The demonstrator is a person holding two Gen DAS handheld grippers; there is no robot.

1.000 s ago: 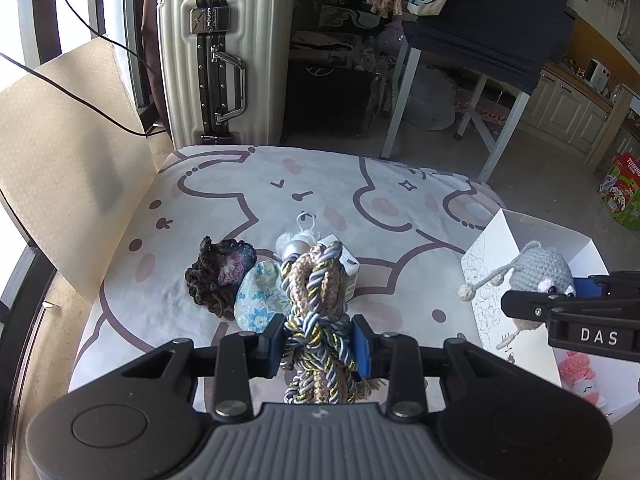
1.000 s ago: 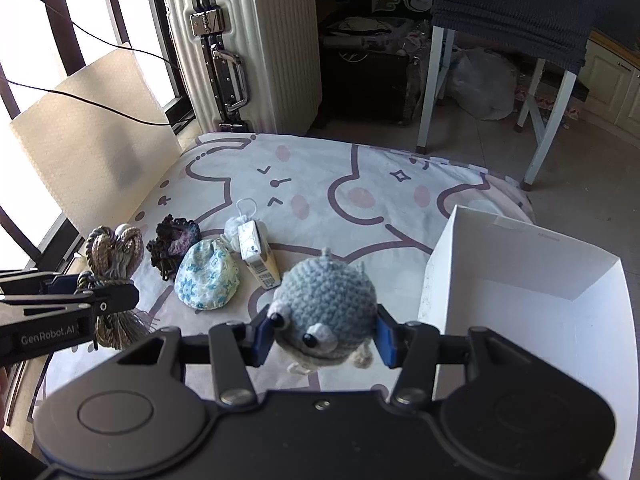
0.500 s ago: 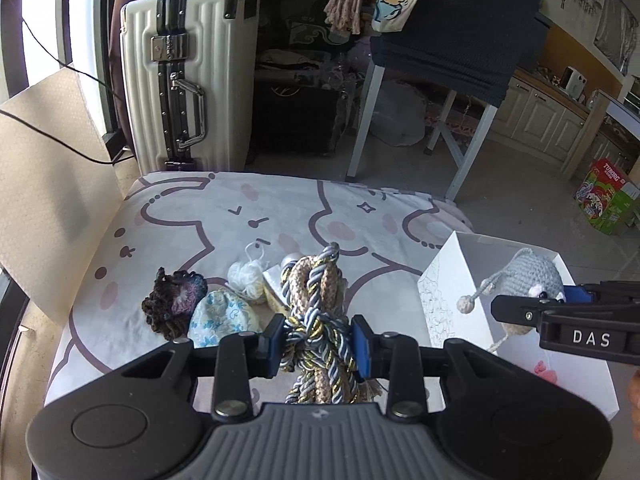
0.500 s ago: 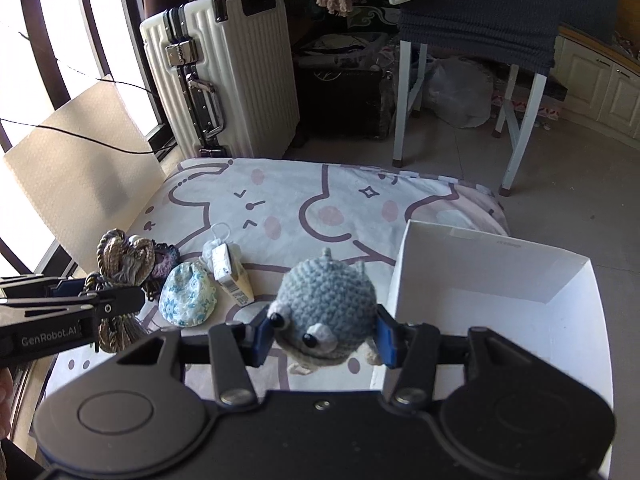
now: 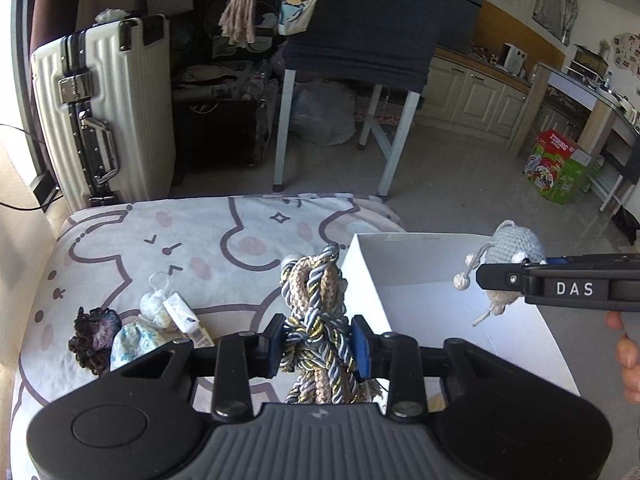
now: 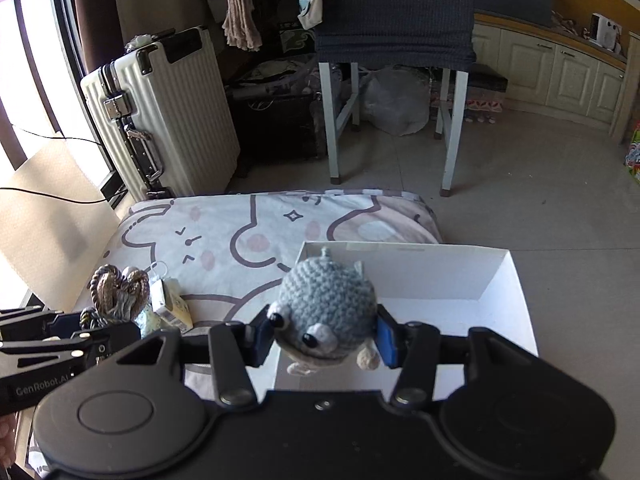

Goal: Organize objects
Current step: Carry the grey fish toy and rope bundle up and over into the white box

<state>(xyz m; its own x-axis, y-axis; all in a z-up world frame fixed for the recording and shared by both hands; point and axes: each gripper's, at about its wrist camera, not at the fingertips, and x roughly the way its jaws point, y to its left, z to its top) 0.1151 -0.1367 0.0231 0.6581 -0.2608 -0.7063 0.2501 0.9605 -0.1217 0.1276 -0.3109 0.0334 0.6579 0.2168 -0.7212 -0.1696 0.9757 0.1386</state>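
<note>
transport step, judging by the load: left gripper [image 5: 319,340] clenched on a knotted rope bundle [image 5: 316,312] at the white box's [image 5: 362,280] left wall; right gripper [image 6: 325,340] grasping a crocheted grey toy [image 6: 326,312] over the box's near-left corner. next move calls for releasing both inside the box.

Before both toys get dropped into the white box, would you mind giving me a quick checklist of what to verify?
1. Left claw clamped on the braided rope bundle: ok.
2. Right claw clamped on the grey crochet toy: ok.
3. White box open, with bare floor showing: ok.
4. Crochet toy above the box opening: ok.
5. Rope bundle over the box: not ok, it sits at the box's left wall.
6. Claws apart from each other: ok.
</note>
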